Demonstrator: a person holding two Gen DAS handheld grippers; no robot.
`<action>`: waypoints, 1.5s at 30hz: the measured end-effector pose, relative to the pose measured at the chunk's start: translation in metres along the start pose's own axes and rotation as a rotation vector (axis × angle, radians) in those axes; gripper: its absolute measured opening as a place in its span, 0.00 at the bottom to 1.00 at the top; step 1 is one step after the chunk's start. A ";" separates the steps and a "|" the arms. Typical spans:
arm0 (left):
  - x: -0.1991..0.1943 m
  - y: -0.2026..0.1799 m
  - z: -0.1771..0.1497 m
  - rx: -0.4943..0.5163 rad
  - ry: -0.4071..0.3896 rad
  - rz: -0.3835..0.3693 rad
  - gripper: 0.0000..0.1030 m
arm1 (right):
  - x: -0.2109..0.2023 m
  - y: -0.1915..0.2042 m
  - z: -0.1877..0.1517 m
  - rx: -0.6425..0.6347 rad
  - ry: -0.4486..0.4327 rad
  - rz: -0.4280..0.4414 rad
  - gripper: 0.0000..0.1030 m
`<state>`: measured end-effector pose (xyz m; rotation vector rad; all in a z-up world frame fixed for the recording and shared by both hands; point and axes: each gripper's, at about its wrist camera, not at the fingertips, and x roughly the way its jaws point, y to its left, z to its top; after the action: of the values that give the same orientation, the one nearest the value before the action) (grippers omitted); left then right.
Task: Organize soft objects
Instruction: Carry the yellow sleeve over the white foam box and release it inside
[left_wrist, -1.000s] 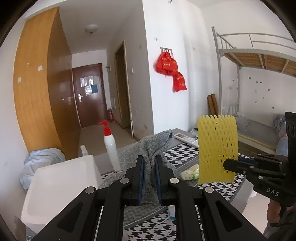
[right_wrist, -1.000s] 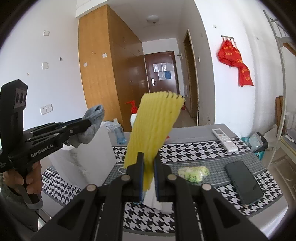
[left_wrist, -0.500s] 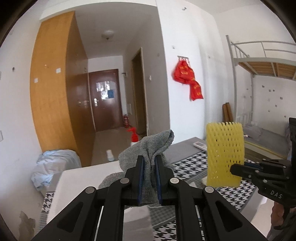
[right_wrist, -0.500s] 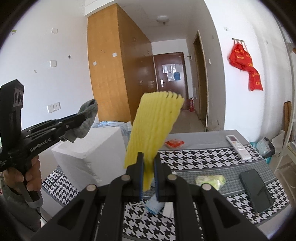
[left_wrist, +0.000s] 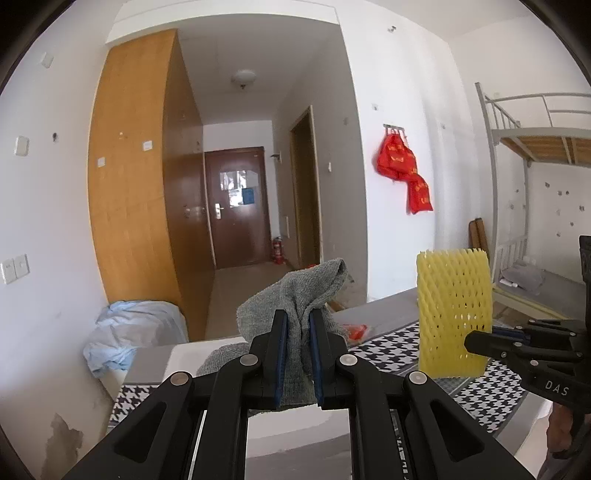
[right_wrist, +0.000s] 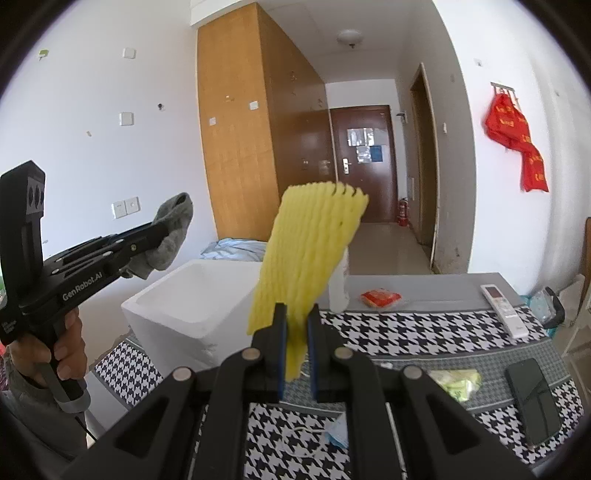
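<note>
My left gripper is shut on a grey cloth and holds it in the air above a white foam box; it also shows in the right wrist view with the cloth bunched at its tips. My right gripper is shut on a yellow foam net sleeve that stands upright above the table; in the left wrist view this sleeve sits at the right, held by the right gripper.
A houndstooth-patterned table carries a red snack packet, a white remote, a dark phone, a green-yellow bag and a white bottle. A wardrobe and a bunk bed flank the room.
Both grippers have risen and moved left with their loads. The foam box now lies close under the left gripper, and the spray bottle has left the left view.
</note>
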<state>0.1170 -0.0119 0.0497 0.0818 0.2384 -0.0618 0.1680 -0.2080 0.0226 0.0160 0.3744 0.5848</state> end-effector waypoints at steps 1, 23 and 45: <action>0.000 0.003 0.000 -0.003 0.000 0.004 0.12 | 0.002 0.002 0.001 -0.005 0.001 0.007 0.12; -0.017 0.070 -0.016 -0.103 0.026 0.171 0.12 | 0.065 0.057 0.023 -0.099 0.054 0.159 0.12; -0.019 0.094 -0.024 -0.148 0.051 0.234 0.12 | 0.116 0.091 0.022 -0.131 0.149 0.176 0.62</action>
<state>0.0998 0.0849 0.0383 -0.0366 0.2819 0.1909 0.2155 -0.0670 0.0144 -0.1220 0.4820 0.7862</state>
